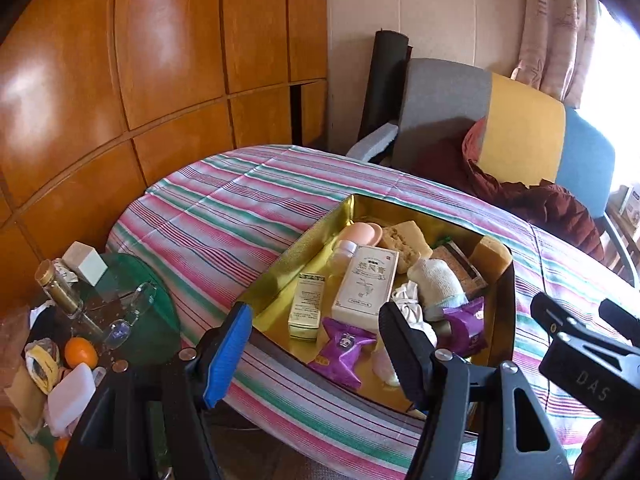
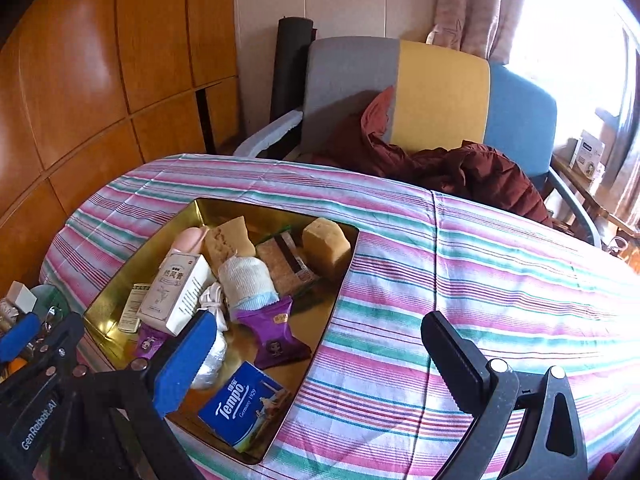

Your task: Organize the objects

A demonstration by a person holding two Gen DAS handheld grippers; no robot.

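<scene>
1. Hovering at the near edge of the gold tray [image 1: 304,236], the left gripper [image 1: 316,344] has its jaws spread wide and holds nothing
2. The right gripper [image 2: 316,360] hangs just right of it, equally wide open and empty, one finger over the tray's near end and the other over the striped tablecloth [image 2: 460,272]
3. The tray lies on the cloth, crowded with small goods: a white medicine box [image 1: 366,282] beside a slim gold-green box [image 1: 306,306], two purple snack packets [image 1: 344,350], a rolled white sock [image 1: 438,282], yellow sponge blocks [image 1: 406,240] at the far end
4. A blue Tempo tissue pack [image 2: 244,404] sits in the tray's near corner
5. An orange [image 1: 81,353] rests among clutter on the green side table [image 1: 152,320], far left
6. A maroon jacket [image 2: 460,172] lies on the chair [image 2: 436,92] beyond the table
</scene>
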